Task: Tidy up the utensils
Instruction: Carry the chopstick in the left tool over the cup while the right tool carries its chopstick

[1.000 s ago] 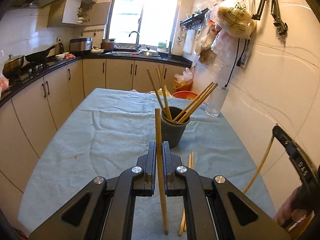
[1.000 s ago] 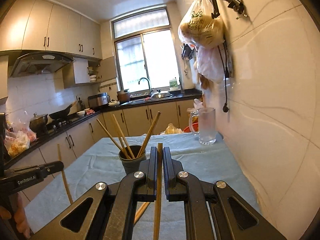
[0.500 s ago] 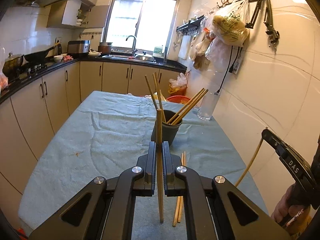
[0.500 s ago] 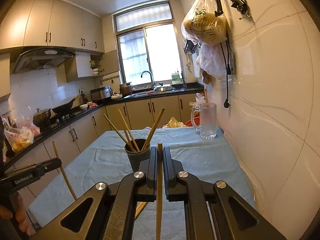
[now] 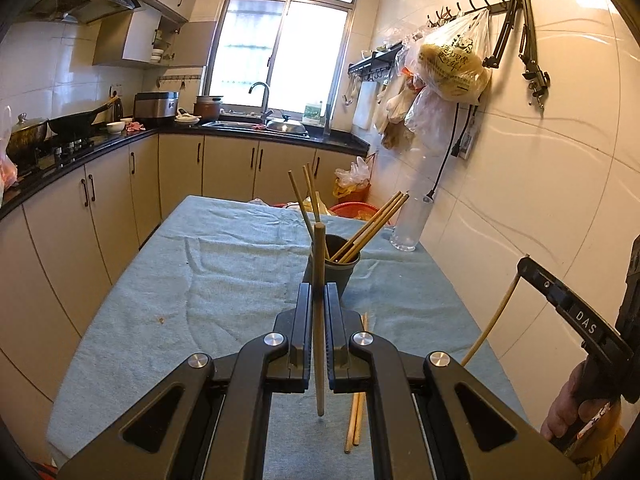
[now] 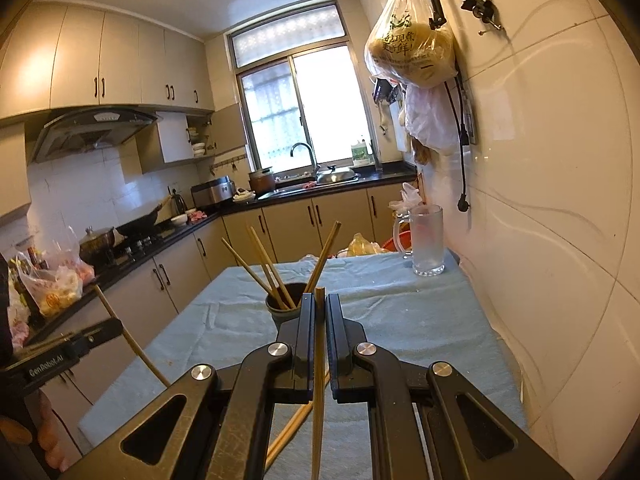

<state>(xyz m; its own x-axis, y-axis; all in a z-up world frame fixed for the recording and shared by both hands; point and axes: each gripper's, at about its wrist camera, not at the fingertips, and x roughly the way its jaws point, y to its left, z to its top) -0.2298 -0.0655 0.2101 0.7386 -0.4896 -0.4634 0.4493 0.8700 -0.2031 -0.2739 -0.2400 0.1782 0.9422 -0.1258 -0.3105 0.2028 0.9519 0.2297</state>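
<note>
A dark cup [image 5: 340, 270] [image 6: 285, 307] holding several wooden chopsticks stands in the middle of the blue-clothed table [image 5: 232, 272]. My left gripper [image 5: 318, 292] is shut on one chopstick [image 5: 319, 320], held upright just in front of the cup. In its own view my right gripper [image 6: 318, 304] is shut on another upright chopstick [image 6: 319, 380], close behind the cup. Two loose chopsticks [image 5: 357, 408] [image 6: 294, 426] lie on the cloth under the grippers. At the right edge of the left wrist view, the right gripper's body [image 5: 576, 312] and its chopstick [image 5: 492, 320] show.
A frosted glass mug [image 6: 427, 240] [image 5: 410, 224] stands at the table's far right by the tiled wall. Plastic bags [image 5: 452, 64] hang from wall hooks. Kitchen counters with a wok [image 5: 76, 122] and sink [image 5: 240, 124] run along the left and far side. A hand [image 5: 568, 408] holds the right gripper.
The left gripper has risen with its chopstick, whose lower tip now hangs above the cloth. The right gripper has barely moved, tilting slightly.
</note>
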